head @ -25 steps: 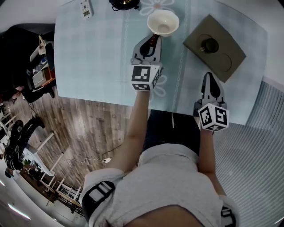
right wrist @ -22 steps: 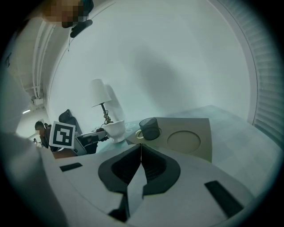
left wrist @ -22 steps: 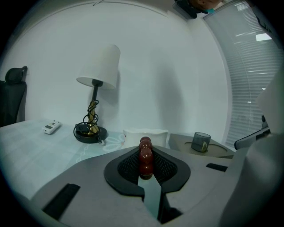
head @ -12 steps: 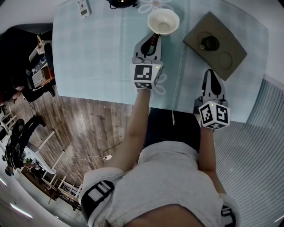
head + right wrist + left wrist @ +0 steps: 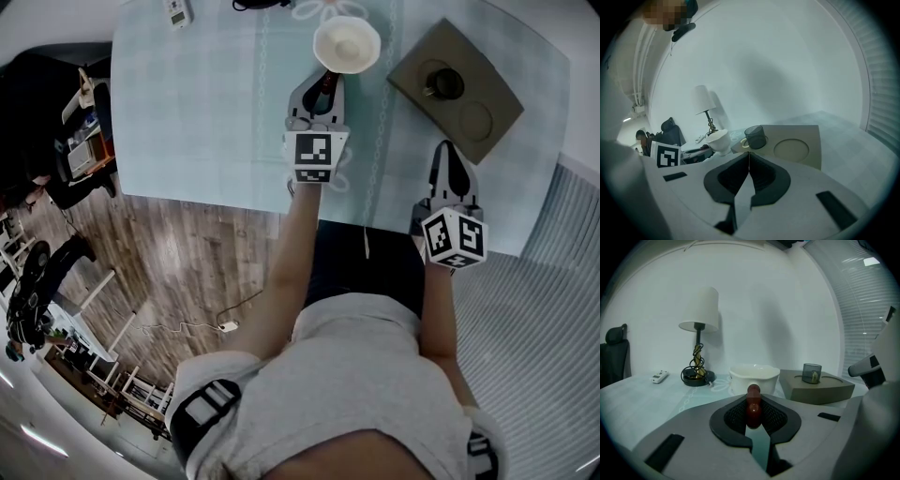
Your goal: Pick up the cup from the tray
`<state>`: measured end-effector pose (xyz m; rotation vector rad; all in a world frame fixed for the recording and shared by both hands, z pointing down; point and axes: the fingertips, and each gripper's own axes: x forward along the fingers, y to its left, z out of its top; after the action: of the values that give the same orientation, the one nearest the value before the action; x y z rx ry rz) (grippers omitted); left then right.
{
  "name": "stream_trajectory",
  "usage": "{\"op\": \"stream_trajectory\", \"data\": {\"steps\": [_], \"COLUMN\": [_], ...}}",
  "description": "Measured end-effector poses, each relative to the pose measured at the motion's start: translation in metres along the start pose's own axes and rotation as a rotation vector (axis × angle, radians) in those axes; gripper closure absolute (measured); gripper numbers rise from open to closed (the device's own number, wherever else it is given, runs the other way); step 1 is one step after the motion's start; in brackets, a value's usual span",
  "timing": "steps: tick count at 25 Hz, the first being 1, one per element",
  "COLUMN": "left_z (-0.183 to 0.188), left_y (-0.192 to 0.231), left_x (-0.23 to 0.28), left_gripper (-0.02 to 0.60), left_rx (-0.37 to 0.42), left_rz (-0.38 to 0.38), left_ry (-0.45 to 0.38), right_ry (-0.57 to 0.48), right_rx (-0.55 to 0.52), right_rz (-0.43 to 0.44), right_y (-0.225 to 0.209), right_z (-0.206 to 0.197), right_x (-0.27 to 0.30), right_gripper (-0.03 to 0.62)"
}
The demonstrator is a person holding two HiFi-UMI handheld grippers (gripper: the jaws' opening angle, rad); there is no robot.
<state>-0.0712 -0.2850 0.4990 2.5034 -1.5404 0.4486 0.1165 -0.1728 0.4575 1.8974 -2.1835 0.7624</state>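
We record a pale, smooth surface (image 5: 206, 112) with a faint flower print. At its 2 o'clock lies a matte grey square tray (image 5: 497, 94) with two round recesses. The cup (image 5: 442, 82), dark translucent and cylindrical, stands in one recess, at 12 o'clock from the right claw (image 5: 448, 155) and apart from it. We find that claw pressed together and empty. The left claw (image 5: 323, 86) clamps a reddish-brown piece (image 5: 753, 404) with a rounded knob end, at 6 o'clock of a glossy white bowl (image 5: 347, 44).
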Motion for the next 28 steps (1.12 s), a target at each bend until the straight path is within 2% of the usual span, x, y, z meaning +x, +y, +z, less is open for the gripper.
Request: {"op": "stream_trajectory", "data": {"steps": [6, 10, 14, 16, 19, 23, 28], "left_z": [-0.002, 0.004, 0.024, 0.039, 0.060, 0.073, 0.077], "left_y": [0.002, 0.007, 0.006, 0.000, -0.019, -0.052, -0.101], "left_x": [-0.002, -0.014, -0.034, -0.044, -0.057, -0.059, -0.045], "left_gripper": [0.526, 0.469, 0.468, 0.482, 0.523, 0.563, 0.561], "left_rx": [-0.009, -0.068, -0.159, -0.201, -0.219, -0.210, -0.195], "left_rz": [0.041, 0.083, 0.106, 0.082, 0.029, -0.032, -0.194], "left_ry": [0.016, 0.008, -0.064, -0.104, -0.146, -0.135, -0.118], "right_ry": [-0.007, -0.014, -0.025, -0.038, -0.057, -0.083, -0.118], "right_rx": [0.004, 0.005, 0.011, 0.015, 0.020, 0.031, 0.055], "right_rz": [0.010, 0.017, 0.016, 0.014, 0.011, -0.004, -0.040], "right_y": [-0.001, 0.000, -0.002, -0.003, -0.005, -0.011, -0.026], "right_z": [0.000, 0.003, 0.007, 0.009, 0.013, 0.021, 0.024], "right_x": [-0.003, -0.006, -0.011, -0.013, -0.017, -0.026, -0.037], "right_gripper": [0.586, 0.586, 0.586, 0.586, 0.586, 0.586, 0.586]}}
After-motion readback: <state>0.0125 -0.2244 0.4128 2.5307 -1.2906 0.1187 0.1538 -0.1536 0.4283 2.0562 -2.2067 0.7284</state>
